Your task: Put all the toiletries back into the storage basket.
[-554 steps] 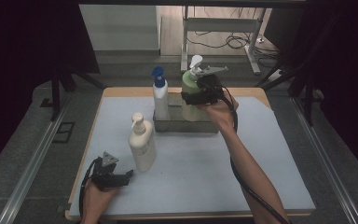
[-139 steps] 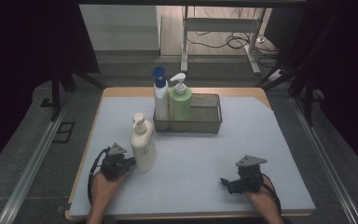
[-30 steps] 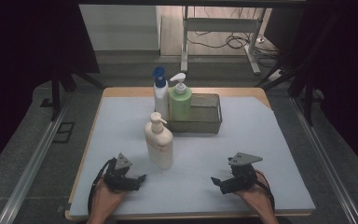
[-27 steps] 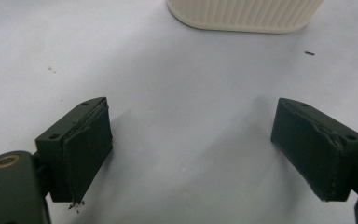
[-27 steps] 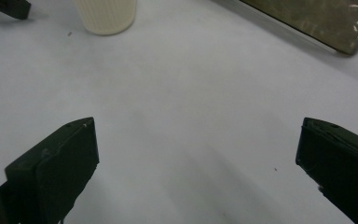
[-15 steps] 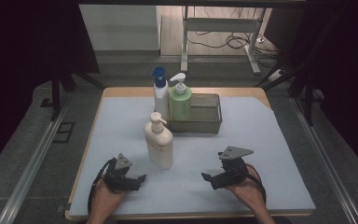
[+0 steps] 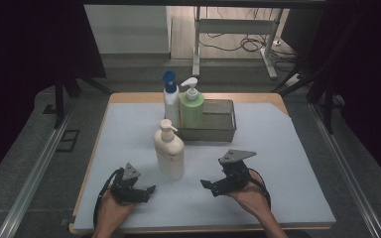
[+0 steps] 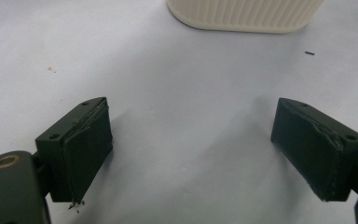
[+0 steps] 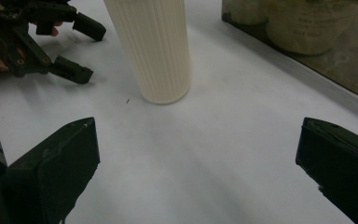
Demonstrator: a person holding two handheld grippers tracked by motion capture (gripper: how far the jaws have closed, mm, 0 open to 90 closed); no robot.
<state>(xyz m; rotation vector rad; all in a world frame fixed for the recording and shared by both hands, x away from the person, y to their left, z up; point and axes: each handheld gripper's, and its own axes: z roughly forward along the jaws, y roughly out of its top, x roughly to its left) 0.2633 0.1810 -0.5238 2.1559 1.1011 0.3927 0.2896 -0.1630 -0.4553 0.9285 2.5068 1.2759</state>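
A cream ribbed pump bottle stands upright in the middle of the pale mat. My left gripper rests on the mat just left of and nearer than the bottle, open and empty. The left gripper view looks between its jaws at the cream bottle's base, a short way ahead. My right gripper is low on the bottle's right, open, pointing left. In the right gripper view the cream bottle stands ahead to the left, apart from both jaws.
Behind the cream bottle a grey mesh basket holds a green pump bottle and a white bottle with a blue cap. The basket's wall shows at upper right in the right gripper view, and the left gripper at upper left.
My right gripper has slid left across the mat toward the cream bottle. Since the oldest frames the green bottle went into the basket and the cream bottle moved to the centre.
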